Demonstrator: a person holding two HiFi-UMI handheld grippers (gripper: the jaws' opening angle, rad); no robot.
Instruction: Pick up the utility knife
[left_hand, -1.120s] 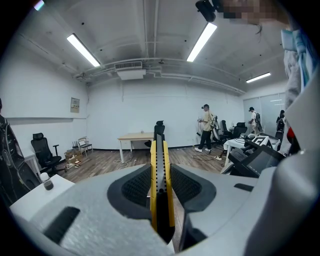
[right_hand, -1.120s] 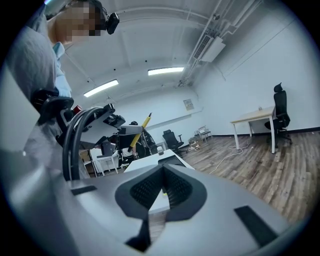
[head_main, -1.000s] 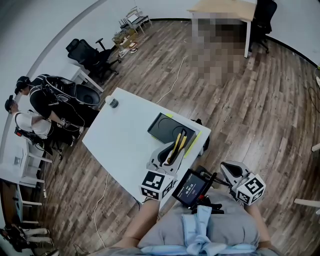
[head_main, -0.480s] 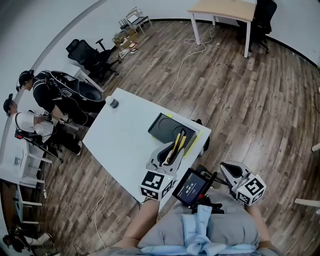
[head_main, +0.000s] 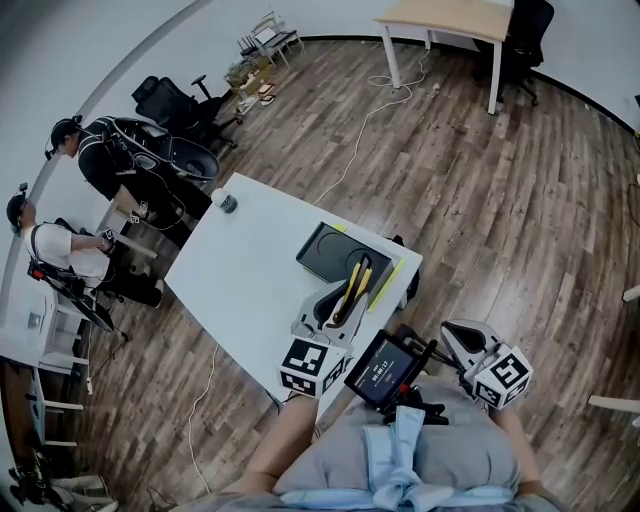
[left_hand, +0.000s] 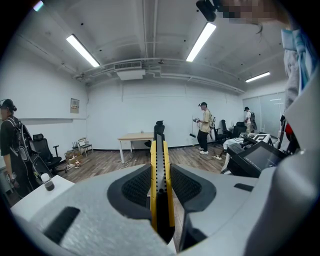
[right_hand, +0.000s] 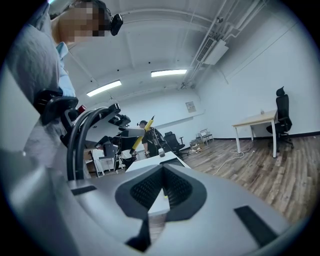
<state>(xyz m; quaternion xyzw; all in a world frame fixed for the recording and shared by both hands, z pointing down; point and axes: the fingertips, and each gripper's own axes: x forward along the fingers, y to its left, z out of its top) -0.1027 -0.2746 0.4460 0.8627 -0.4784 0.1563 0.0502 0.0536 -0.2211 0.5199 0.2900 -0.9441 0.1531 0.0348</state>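
The utility knife (head_main: 353, 283) is yellow with a black slider strip. It is held clear above the white table (head_main: 240, 280), over the black mat (head_main: 325, 250). My left gripper (head_main: 340, 302) is shut on the knife (left_hand: 160, 175), whose body stands on edge between the two dark pads and points away past the fingertips. My right gripper (head_main: 455, 338) hangs off the table's near right corner, beside my body. Its jaws (right_hand: 162, 172) meet at the tips with nothing between them. From the right gripper view the knife (right_hand: 142, 133) shows as a yellow bar held aloft.
A small dark jar (head_main: 228, 205) stands at the table's far corner. A yellow-green sheet (head_main: 388, 280) sticks out from under the mat. A tablet rig (head_main: 385, 370) hangs at my chest. People (head_main: 100, 160), office chairs (head_main: 170, 105) and a wooden desk (head_main: 450, 20) stand around on the wood floor.
Both grippers and the knife have stayed where they were. The people at the left of the room have shifted a little.
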